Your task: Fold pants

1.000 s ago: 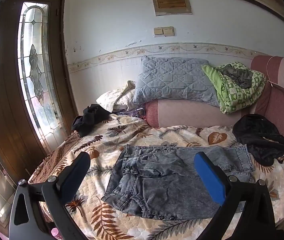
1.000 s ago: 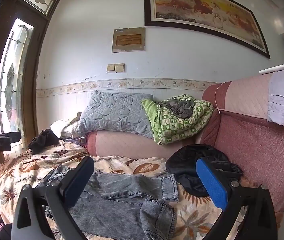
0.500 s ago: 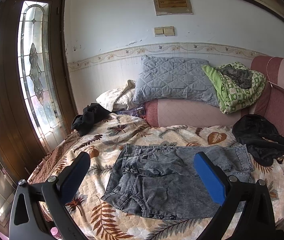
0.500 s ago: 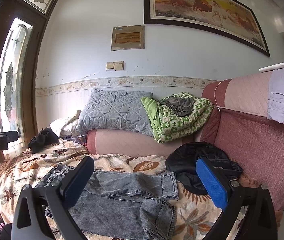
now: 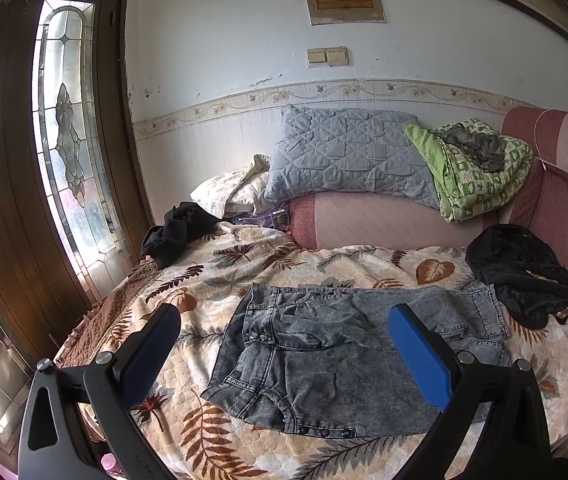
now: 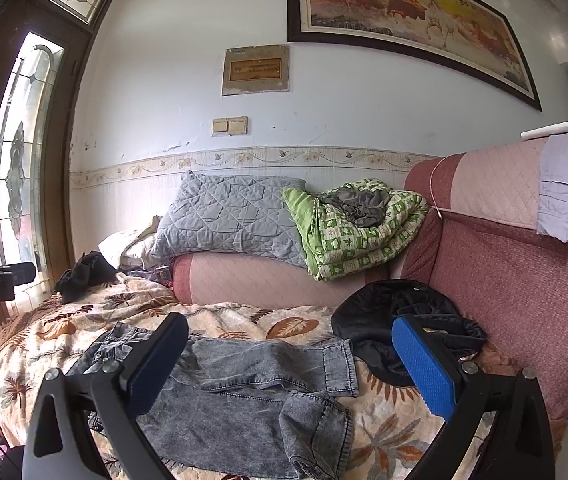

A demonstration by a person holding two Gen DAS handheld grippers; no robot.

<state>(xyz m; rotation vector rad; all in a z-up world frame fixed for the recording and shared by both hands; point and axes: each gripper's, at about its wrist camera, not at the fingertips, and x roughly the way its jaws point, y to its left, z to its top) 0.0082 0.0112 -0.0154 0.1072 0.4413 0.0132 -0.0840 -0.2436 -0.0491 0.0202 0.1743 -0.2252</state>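
The left gripper (image 5: 284, 344), a black two-finger claw with blue pads, is released, its fingers spread wide and holding nothing, raised above the waist end of the grey acid-washed denim pants (image 5: 324, 344). The right gripper (image 6: 288, 360), of the same build, is likewise spread wide and empty, raised above the leg end of the pants.

The pants lie roughly flat on the cream quilted bedspread with brown leaf print (image 5: 211, 280), waistband toward its left side and legs toward its right. In the right wrist view the nearer leg's cuff is folded back on itself, while the farther cuff lies flat.

Taking the pants as landmark, from left to right: beyond their waist end, near the arched stained-glass window (image 5: 71, 152), sits a crumpled black garment (image 5: 175, 232). Behind the pants a grey quilted pillow (image 5: 344, 160) leans on the pink padded bolster (image 5: 384, 220), with a green-and-white patterned blanket (image 5: 476, 176) bundled beside the pillow. Just past the cuffs lies a black rumpled cloth (image 5: 520, 272), touching the farther cuff in the right wrist view.
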